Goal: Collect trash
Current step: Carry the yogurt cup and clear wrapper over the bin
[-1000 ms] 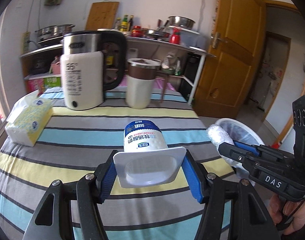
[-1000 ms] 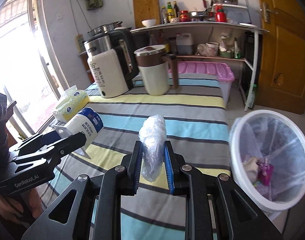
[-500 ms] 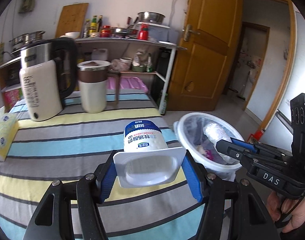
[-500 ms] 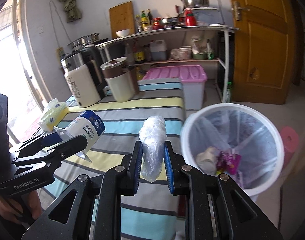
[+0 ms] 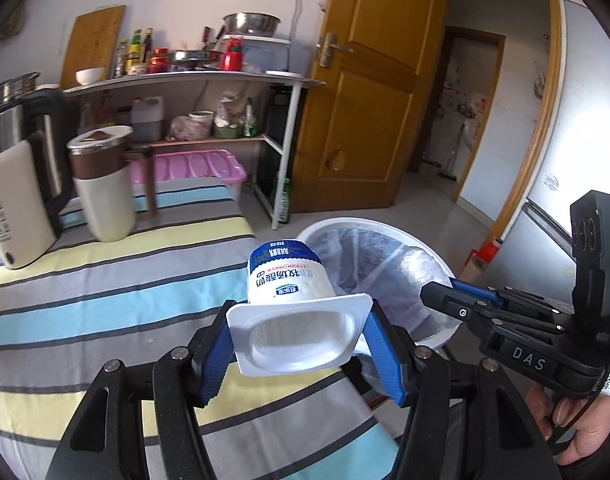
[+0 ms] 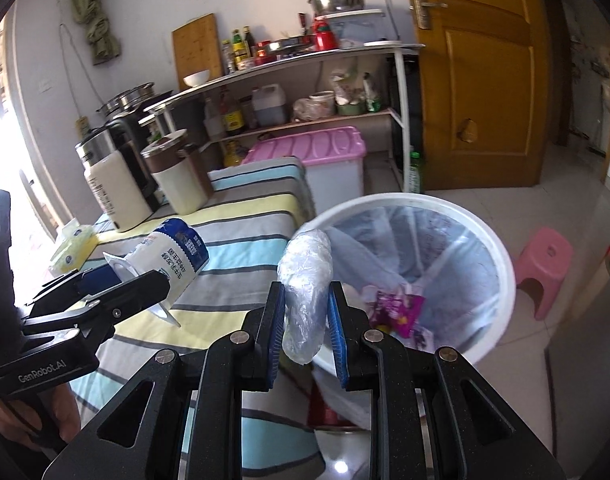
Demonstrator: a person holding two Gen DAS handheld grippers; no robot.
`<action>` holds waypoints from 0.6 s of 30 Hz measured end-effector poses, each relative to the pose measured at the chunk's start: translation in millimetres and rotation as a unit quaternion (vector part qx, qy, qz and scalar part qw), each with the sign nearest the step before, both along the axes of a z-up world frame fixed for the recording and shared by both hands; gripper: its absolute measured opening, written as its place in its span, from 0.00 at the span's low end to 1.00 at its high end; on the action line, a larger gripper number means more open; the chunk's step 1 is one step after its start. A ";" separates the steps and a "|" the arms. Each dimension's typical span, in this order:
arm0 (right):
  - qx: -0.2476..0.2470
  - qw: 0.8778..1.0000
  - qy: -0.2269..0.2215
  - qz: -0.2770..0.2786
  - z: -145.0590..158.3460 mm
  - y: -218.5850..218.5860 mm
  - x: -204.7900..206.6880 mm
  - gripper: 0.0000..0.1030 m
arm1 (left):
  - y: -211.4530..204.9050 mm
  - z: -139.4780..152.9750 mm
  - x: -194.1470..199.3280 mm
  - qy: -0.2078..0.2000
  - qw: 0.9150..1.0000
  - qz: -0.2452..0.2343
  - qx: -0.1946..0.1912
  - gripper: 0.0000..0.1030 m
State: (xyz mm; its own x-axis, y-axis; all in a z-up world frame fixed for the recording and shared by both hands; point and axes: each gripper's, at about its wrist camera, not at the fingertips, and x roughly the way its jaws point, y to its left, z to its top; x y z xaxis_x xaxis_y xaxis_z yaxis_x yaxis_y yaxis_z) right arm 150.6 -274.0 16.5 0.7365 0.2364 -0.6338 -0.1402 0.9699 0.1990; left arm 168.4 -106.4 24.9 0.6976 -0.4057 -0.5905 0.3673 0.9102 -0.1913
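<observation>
My left gripper (image 5: 301, 344) is shut on a white yogurt cup (image 5: 289, 280) with a blue base, its blue pads pressing the square rim from both sides. The cup hangs over the striped table's right edge, beside the white trash bin (image 5: 345, 226). My right gripper (image 6: 307, 320) is shut on a crumpled clear plastic wrap (image 6: 305, 276), held above the near rim of the bin (image 6: 501, 264). Wrappers (image 6: 397, 308) lie at the bottom of the lined bin. In the right wrist view the left gripper (image 6: 125, 292) with its cup (image 6: 173, 256) shows at the left.
A striped cloth covers the table (image 5: 105, 280), which carries a kettle (image 5: 17, 192), a brown-and-cream jug (image 5: 101, 184) and a tissue pack (image 6: 71, 246). Behind stand a cluttered shelf (image 5: 193, 76), a pink-lidded box (image 6: 317, 148) and a wooden door (image 5: 369, 92). A pink stool (image 6: 545, 264) sits on the floor.
Both grippers swung right with their loads, from over the table toward the bin. The bin now fills the right wrist view and the wrap sits over its rim.
</observation>
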 end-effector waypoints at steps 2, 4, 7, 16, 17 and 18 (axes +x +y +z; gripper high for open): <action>0.001 1.000 0.003 -0.008 -2.5 -8.1 1.3 0.22 | -8.9 -3.6 6.4 0.006 1.000 -0.012 -0.003 0.61; 0.001 1.000 0.006 -0.015 -4.7 -15.0 2.1 0.22 | -17.1 -6.4 11.8 0.009 1.000 -0.020 -0.001 0.61; 0.002 1.000 0.013 -0.027 -10.8 -27.4 4.4 0.22 | -30.4 -11.0 20.8 0.012 0.999 -0.032 0.002 0.61; 0.002 0.998 0.032 -0.051 -27.7 -50.8 16.8 0.22 | -62.8 -27.4 45.7 0.030 0.998 -0.062 0.009 0.61; 0.003 0.998 0.035 -0.055 -30.3 -54.4 18.9 0.22 | -64.6 -28.7 47.2 0.032 0.997 -0.064 0.009 0.61; 0.003 0.998 0.037 -0.057 -31.8 -56.3 20.1 0.22 | -68.0 -31.0 50.5 0.036 0.997 -0.067 0.010 0.61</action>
State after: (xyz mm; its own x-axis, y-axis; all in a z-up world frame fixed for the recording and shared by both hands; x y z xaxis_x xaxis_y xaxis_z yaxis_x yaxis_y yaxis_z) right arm 170.7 -330.3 -15.3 0.7105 0.1585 -0.6856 -0.0147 0.9774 0.2108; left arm 218.9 -174.4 -6.2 0.5927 -0.4806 -0.6463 0.4718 0.8575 -0.2050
